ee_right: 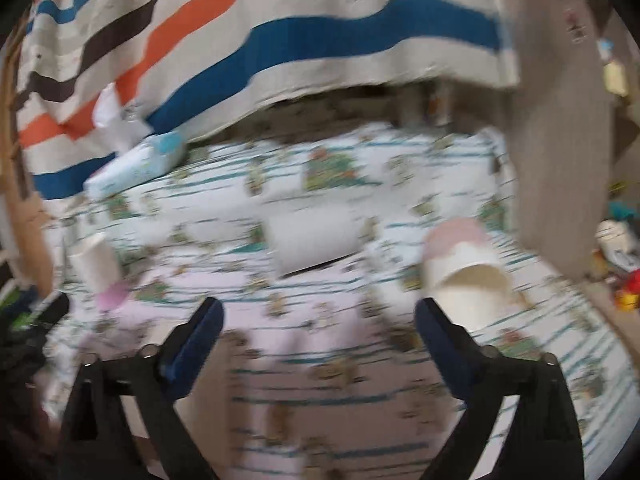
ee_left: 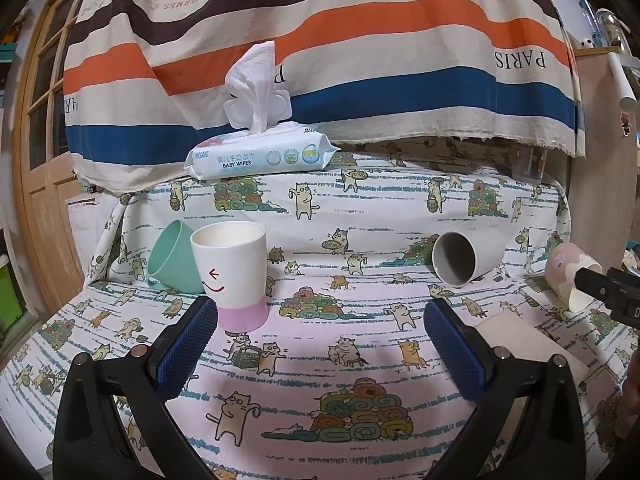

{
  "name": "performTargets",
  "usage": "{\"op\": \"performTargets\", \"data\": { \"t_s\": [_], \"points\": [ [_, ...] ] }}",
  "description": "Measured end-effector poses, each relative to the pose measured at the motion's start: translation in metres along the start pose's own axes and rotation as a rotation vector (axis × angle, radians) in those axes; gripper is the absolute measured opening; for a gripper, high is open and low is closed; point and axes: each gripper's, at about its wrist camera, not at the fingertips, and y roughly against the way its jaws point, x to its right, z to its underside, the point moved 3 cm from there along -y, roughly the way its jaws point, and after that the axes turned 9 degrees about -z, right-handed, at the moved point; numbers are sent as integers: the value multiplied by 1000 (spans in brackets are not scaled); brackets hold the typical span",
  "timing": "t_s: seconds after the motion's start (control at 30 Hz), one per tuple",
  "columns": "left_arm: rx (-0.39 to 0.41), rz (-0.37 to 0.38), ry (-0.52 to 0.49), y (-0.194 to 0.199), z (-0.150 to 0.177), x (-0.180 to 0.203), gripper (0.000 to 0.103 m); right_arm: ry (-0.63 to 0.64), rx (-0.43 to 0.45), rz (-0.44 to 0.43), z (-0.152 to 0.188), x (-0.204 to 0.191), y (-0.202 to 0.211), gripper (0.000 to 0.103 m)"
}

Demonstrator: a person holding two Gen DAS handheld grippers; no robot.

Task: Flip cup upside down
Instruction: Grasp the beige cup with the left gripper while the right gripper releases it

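A white cup with a pink base and a red smile [ee_left: 232,274] stands upright, mouth up, on the cat-print cloth [ee_left: 320,360]. My left gripper [ee_left: 316,336] is open and empty, its left finger just in front of that cup. A green cup [ee_left: 174,258] leans against it. A grey cup [ee_left: 464,258] lies on its side. A pink-and-cream cup [ee_left: 570,278] lies on its side at the right, also in the blurred right wrist view [ee_right: 464,272]. My right gripper [ee_right: 318,334] is open and empty, its right finger close to that cup. The smile cup shows at the left [ee_right: 98,268].
A pack of baby wipes [ee_left: 260,152] with a tissue sticking up sits at the back, under a striped hanging cloth [ee_left: 320,40]. A wooden door [ee_left: 40,160] stands at the left. A beige panel [ee_right: 560,140] and small clutter stand at the right.
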Motion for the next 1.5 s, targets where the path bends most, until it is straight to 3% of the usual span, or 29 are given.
{"op": "performTargets", "data": {
  "t_s": [0.33,0.63,0.83,1.0,1.1,1.23,1.37,1.5],
  "points": [
    [-7,-1,-1,-2,0,1,103,144,112,12,-4,-1,22,102],
    [-10,-4,-1,-2,0,0,103,147,77,55,-1,-1,15,102],
    [-66,0,10,-10,2,-4,103,124,79,67,-2,5,15,102],
    [-260,147,169,-13,3,-16,103,122,78,67,-2,6,15,102],
    [-392,150,194,-18,-5,-8,103,124,79,69,-2,5,16,102],
    [-452,137,162,-19,-11,17,101,125,82,91,-2,7,16,102],
    [-536,223,149,-23,-11,56,93,98,85,117,-2,14,17,102],
    [-544,211,175,-25,-15,85,92,59,89,135,-3,22,19,102]
  ]
}}
